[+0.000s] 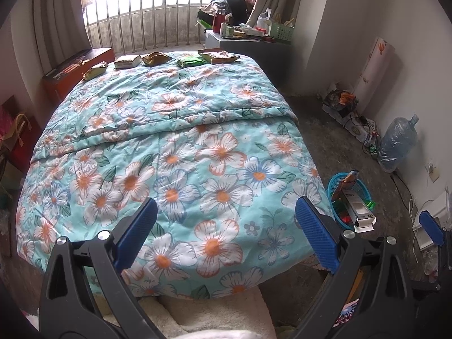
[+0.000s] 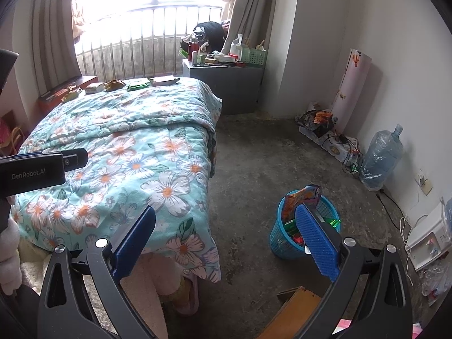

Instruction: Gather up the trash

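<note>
Left hand-held gripper: released, its blue pads spread wide and holding nothing, over the near end of the bed.
Right hand-held gripper: released and empty, off the bed's near corner, above the floor.
Trash: five wrappers and packets lay in a row along the bed's far edge.
Blue basket: stood on the floor beside the bed, already holding packets and a box.

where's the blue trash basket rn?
The blue basket stands on the concrete floor right of the bed, partly behind the right gripper's right finger in the right wrist view; it also shows in the left wrist view.
</note>
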`<move>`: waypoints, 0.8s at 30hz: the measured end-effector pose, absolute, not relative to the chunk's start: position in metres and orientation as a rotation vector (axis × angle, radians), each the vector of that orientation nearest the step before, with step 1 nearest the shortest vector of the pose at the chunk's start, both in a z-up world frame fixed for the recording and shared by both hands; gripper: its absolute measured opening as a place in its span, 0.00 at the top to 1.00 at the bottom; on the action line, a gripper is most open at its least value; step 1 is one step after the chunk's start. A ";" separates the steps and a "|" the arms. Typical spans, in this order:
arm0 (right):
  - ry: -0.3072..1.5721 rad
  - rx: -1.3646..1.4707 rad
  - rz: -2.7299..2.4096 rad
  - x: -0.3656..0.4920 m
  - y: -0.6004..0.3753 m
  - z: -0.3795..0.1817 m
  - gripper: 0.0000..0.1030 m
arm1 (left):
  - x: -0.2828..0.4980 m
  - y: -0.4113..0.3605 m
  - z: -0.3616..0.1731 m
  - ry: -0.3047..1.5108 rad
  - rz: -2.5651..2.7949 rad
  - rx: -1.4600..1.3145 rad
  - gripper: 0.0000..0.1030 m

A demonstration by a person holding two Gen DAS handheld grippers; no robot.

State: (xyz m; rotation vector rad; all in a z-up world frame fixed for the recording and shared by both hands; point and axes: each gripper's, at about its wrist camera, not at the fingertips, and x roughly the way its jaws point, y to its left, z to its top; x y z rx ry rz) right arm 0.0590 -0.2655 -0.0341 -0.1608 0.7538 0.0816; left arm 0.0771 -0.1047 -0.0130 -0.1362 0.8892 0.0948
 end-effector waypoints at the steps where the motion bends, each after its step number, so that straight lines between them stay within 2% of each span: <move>1: 0.755 -0.162 0.083 0.059 -0.265 -0.034 0.06 | 0.077 -0.105 -0.013 0.890 0.095 -0.136 0.08; 24: 0.764 -0.164 0.093 0.056 -0.264 -0.036 0.06 | 0.077 -0.105 -0.014 0.896 0.108 -0.142 0.08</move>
